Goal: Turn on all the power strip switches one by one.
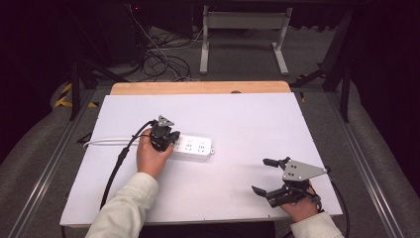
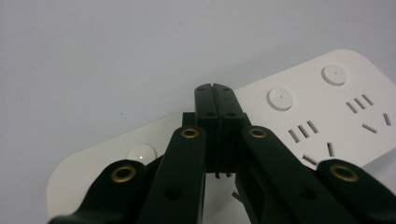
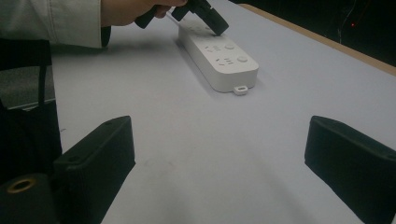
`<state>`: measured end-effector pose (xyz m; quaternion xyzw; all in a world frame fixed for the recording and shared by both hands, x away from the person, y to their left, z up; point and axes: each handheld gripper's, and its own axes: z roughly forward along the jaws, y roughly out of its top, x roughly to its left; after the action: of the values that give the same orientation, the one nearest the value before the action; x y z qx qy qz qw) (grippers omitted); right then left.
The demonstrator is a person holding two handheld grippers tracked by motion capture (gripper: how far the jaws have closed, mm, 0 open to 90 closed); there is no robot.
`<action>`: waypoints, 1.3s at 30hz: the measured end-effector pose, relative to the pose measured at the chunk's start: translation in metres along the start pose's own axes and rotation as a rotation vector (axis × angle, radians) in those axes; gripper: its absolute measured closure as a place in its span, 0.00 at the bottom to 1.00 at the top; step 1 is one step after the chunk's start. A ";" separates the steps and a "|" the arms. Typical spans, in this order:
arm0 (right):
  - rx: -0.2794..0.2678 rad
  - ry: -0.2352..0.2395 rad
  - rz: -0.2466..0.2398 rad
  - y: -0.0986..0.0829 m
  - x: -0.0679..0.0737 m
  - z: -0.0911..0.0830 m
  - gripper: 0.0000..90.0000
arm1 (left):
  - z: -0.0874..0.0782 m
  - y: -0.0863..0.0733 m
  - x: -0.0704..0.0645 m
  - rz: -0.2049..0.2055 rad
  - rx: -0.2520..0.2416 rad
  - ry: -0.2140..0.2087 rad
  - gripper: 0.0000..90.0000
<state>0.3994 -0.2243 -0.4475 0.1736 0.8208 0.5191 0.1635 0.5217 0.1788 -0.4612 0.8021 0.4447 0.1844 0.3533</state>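
Observation:
A white power strip lies flat at the left middle of the white table, its white cord running off to the left. My left gripper is shut, tips pressed together and resting on top of the power strip near its round buttons, with nothing between the jaws. My right gripper stands open near the front right edge, well apart from the strip. In the right gripper view its fingers are spread wide over bare table, facing the power strip and the left gripper.
A wooden strip borders the table's far edge. Beyond it, on the floor, lie tangled cables and a white metal frame. A dark stand rises at the left. Black gripper cables trail off the front edge.

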 end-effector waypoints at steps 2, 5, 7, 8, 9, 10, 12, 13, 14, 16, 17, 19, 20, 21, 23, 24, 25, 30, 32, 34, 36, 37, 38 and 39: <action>0.000 0.000 0.000 0.000 0.000 0.000 0.10 | 0.000 0.000 -0.001 0.024 0.003 0.031 1.00; 0.001 0.000 -0.001 0.000 0.000 0.000 0.10 | 0.001 0.000 0.001 0.005 0.001 0.020 1.00; 0.000 0.000 0.000 0.000 0.000 0.000 0.10 | 0.001 -0.001 0.000 0.013 -0.004 0.024 1.00; 0.002 0.001 -0.001 0.000 0.000 0.000 0.10 | 0.001 -0.001 -0.001 0.025 0.001 0.032 1.00; 0.002 0.001 -0.001 0.000 0.000 0.000 0.10 | 0.001 -0.001 -0.002 0.028 0.000 0.031 1.00; 0.002 0.001 -0.001 0.000 0.000 0.001 0.10 | 0.001 -0.001 -0.002 0.037 0.000 0.036 1.00; 0.003 0.002 -0.001 0.000 0.000 0.001 0.10 | 0.001 -0.001 -0.005 0.044 -0.002 0.041 1.00; 0.003 0.002 -0.001 0.000 0.000 0.001 0.10 | 0.001 -0.002 -0.006 0.061 0.000 0.053 1.00; 0.003 0.002 -0.001 0.000 0.000 0.001 0.10 | 0.002 -0.002 -0.008 0.066 -0.003 0.062 1.00; 0.003 0.002 -0.001 0.000 0.000 0.001 0.10 | 0.002 -0.002 -0.009 0.064 -0.001 0.068 1.00; 0.003 0.002 -0.001 0.000 0.001 0.001 0.10 | 0.002 -0.001 -0.008 0.063 0.002 0.066 1.00; 0.005 0.003 0.000 0.000 0.000 0.001 0.10 | 0.002 -0.002 -0.008 0.062 0.003 0.064 1.00; 0.005 0.003 -0.001 0.000 0.000 0.001 0.10 | 0.002 -0.001 -0.008 0.061 0.004 0.062 1.00; 0.005 0.003 -0.001 0.000 0.000 0.001 0.10 | 0.002 -0.001 -0.007 0.067 0.007 0.065 1.00; 0.006 0.004 -0.001 0.000 0.001 0.001 0.10 | 0.003 0.000 -0.007 0.053 0.010 0.057 1.00; 0.005 0.003 -0.003 0.000 0.001 0.001 0.10 | 0.002 0.000 -0.007 0.054 0.012 0.062 1.00; 0.005 0.003 -0.003 0.000 0.001 0.001 0.10 | 0.002 0.001 -0.008 0.054 0.019 0.060 1.00; 0.002 0.004 -0.001 0.000 0.001 0.001 0.10 | 0.004 0.006 -0.010 0.077 0.058 0.069 1.00; 0.002 0.004 -0.001 0.000 0.001 0.001 0.10 | 0.004 0.007 -0.012 0.078 0.068 0.075 1.00; 0.000 0.003 -0.002 0.000 0.001 0.000 0.10 | 0.004 0.007 -0.014 0.083 0.065 0.093 1.00; -0.001 0.001 -0.001 0.000 0.001 0.000 0.10 | -0.003 0.009 -0.013 0.048 0.041 0.026 1.00; 0.000 0.004 -0.001 0.000 0.000 0.000 0.10 | -0.008 0.011 -0.013 0.049 0.018 0.017 1.00; 0.001 0.004 -0.001 0.000 -0.001 0.000 0.10 | -0.013 0.013 -0.014 0.046 -0.006 0.013 1.00; 0.005 0.006 0.000 0.000 -0.001 0.001 0.10 | -0.013 0.013 -0.014 0.046 -0.006 0.013 1.00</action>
<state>0.4006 -0.2239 -0.4480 0.1727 0.8224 0.5177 0.1607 0.5141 0.1680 -0.4420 0.8099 0.4276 0.1991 0.3487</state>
